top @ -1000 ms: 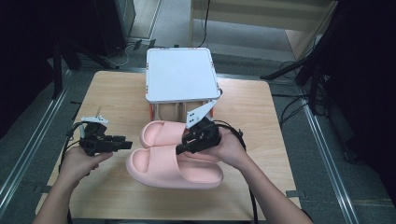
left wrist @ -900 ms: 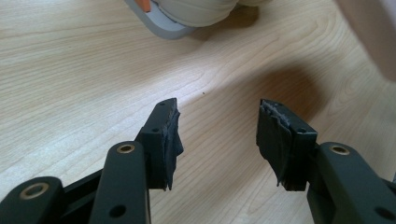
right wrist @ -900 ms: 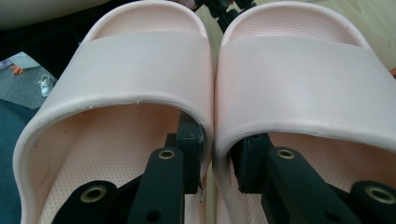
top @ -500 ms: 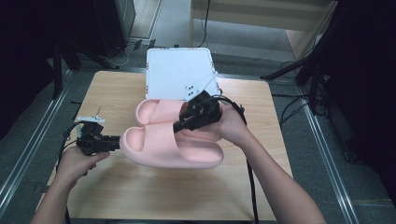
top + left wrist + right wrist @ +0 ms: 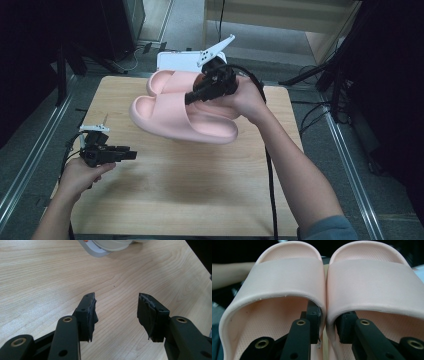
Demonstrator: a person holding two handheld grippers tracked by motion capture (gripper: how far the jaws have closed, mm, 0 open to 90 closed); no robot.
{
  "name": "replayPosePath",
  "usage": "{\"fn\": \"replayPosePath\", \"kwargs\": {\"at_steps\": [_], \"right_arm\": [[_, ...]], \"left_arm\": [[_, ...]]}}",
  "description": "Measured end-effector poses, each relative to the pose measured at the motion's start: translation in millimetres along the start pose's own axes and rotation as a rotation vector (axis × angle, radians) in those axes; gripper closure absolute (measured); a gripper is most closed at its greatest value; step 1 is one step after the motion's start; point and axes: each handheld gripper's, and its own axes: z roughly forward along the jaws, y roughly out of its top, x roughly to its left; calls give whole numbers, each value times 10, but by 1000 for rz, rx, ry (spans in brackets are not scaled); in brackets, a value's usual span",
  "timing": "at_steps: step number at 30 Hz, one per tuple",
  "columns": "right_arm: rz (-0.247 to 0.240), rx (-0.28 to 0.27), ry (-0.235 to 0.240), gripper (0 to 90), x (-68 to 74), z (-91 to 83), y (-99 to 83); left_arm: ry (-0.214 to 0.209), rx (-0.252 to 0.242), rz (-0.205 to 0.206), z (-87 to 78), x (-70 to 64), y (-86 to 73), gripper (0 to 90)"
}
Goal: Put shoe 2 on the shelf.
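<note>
The right gripper point(image 5: 191, 98) pinched both pink slippers point(image 5: 182, 112) by their inner walls, needing a firm squeeze aloft, while the left gripper point(image 5: 116, 312) hung open.

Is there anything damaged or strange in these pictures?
Yes. The pads of the left gripper look torn and frayed at their edges. Otherwise nothing stands out: the right gripper pinches the two pink slippers together by their inner walls, above the table.

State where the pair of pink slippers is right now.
In the high view, the pair of pink slippers hangs above the far middle of the table, pinched together by the right gripper, before the white box.
</note>
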Motion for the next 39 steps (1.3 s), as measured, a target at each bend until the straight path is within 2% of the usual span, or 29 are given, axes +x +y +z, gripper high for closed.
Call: {"fn": "replayPosePath", "kwargs": {"at_steps": [1,2,3,5,6,7,8,10,11,12,13,14,16,17,18,19,20,21,22,23,24,25,26,27,31,35,39], "right_arm": [[62,7,-54,757,-93,12,38],[93,6,-86,758,-142,21,56],[93,6,-86,758,-142,21,56],[185,-6,-163,758,-234,36,91],[267,-32,-232,758,-319,47,122],[267,-32,-232,758,-319,47,122],[336,-59,-296,757,-408,62,147],[390,-73,-359,757,-476,88,170],[390,-73,-359,757,-476,88,170],[438,-78,-412,756,-541,132,194],[460,-74,-433,756,-561,152,206],[460,-74,-433,756,-561,152,206],[505,-63,-498,757,-620,227,233],[559,-72,-573,759,-648,301,251],[585,-82,-602,759,-657,336,260],[585,-82,-602,759,-657,336,260],[639,-104,-621,758,-691,389,276],[667,-115,-625,758,-704,411,288],[667,-115,-625,758,-704,411,288],[705,-124,-650,757,-731,455,308],[708,-127,-672,757,-746,478,318],[708,-127,-672,757,-746,478,318],[732,-124,-702,757,-790,506,334],[732,-124,-702,757,-790,506,334],[805,-122,-743,755,-872,559,310],[817,-102,-810,755,-878,627,300],[848,-109,-830,754,-904,656,288]], "left_arm": [[-3,0,2,7,-1,2,493],[-5,1,3,8,-3,5,493],[-5,1,3,8,-3,5,493],[-6,1,9,12,-5,9,493],[-9,4,11,18,-4,14,493],[-9,4,11,18,-4,14,493],[-9,4,10,22,-3,16,493],[-14,6,10,34,-3,21,493],[-14,6,10,34,-3,21,493],[-17,8,11,41,-4,24,493],[-17,7,12,49,-5,26,493],[-17,7,12,49,-5,26,493],[-15,13,16,56,-2,31,493],[-13,16,16,65,-1,35,495],[-17,17,19,68,2,38,496],[-17,17,19,68,2,38,496],[-20,17,21,69,6,43,497],[-21,18,21,69,8,45,497],[-21,18,21,69,8,45,498],[-23,18,23,68,10,48,498],[-24,16,23,67,8,50,498],[-24,16,23,67,8,50,498],[-24,14,24,66,4,55,498],[-24,14,24,66,4,55,498],[-27,19,37,70,-4,66,498],[-30,24,42,94,-11,80,499],[-31,25,51,99,-15,86,500]]}}
